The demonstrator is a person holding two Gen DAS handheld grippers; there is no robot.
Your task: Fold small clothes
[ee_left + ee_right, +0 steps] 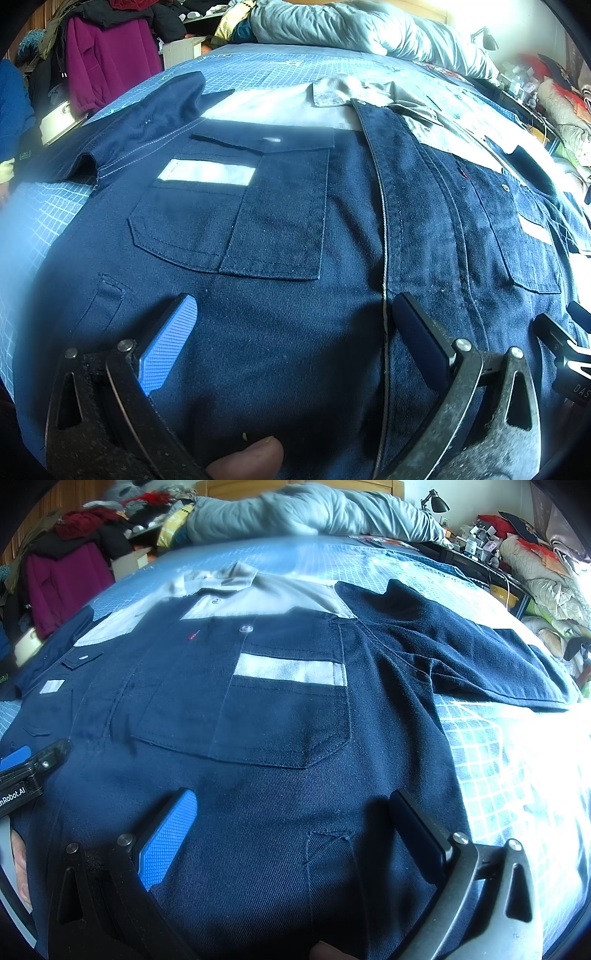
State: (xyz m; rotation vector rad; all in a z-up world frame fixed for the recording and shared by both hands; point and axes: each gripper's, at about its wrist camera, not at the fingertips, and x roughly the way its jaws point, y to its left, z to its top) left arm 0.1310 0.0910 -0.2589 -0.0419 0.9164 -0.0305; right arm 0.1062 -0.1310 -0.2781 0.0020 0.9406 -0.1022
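Note:
A navy work shirt [280, 206] with a grey collar and yoke lies flat, front up, on the bed. Its chest pockets carry pale reflective strips [207, 171] [291, 670]. The left sleeve [155, 122] lies spread to the left, the right sleeve [461, 642] to the right. My left gripper [291, 314] is open, held low over the shirt's lower left front beside the button placket [384, 221]. My right gripper [291, 808] is open over the lower right front, below the right pocket. Neither holds cloth. Each gripper shows at the edge of the other's view.
The shirt lies on a blue checked bedsheet [498, 775]. A grey-blue duvet [314, 509] is bunched at the head of the bed. A purple garment [107, 59] and piled clothes stand at the left, with a desk lamp [436, 502] and clutter at the right.

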